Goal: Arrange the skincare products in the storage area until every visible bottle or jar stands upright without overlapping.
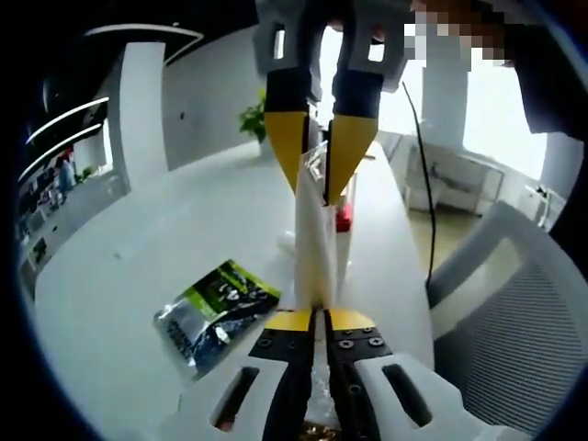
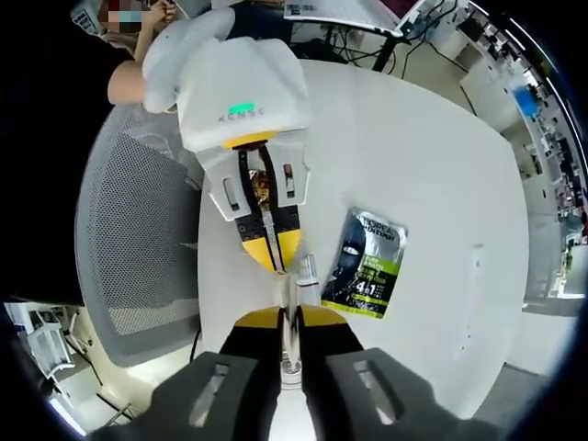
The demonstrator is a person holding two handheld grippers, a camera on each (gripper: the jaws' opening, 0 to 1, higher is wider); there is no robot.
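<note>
A slim white and clear sachet (image 1: 312, 241) hangs in the air above the white table (image 1: 184, 230), stretched between both grippers. My left gripper (image 1: 313, 320) is shut on its near end. My right gripper (image 1: 315, 170) comes in from the top and is shut on the far end. In the right gripper view the same sachet (image 2: 292, 283) runs from my right gripper (image 2: 289, 317) up to the left gripper (image 2: 276, 253). A green and black sachet (image 1: 216, 312) (image 2: 367, 262) lies flat on the table beside them.
A small red item (image 1: 344, 219) sits on the table behind the held sachet, partly hidden. A potted plant (image 1: 254, 119) stands at the far end. A mesh chair (image 2: 138, 248) (image 1: 514, 312) is drawn up to the table edge. A black cable (image 1: 421, 175) hangs nearby.
</note>
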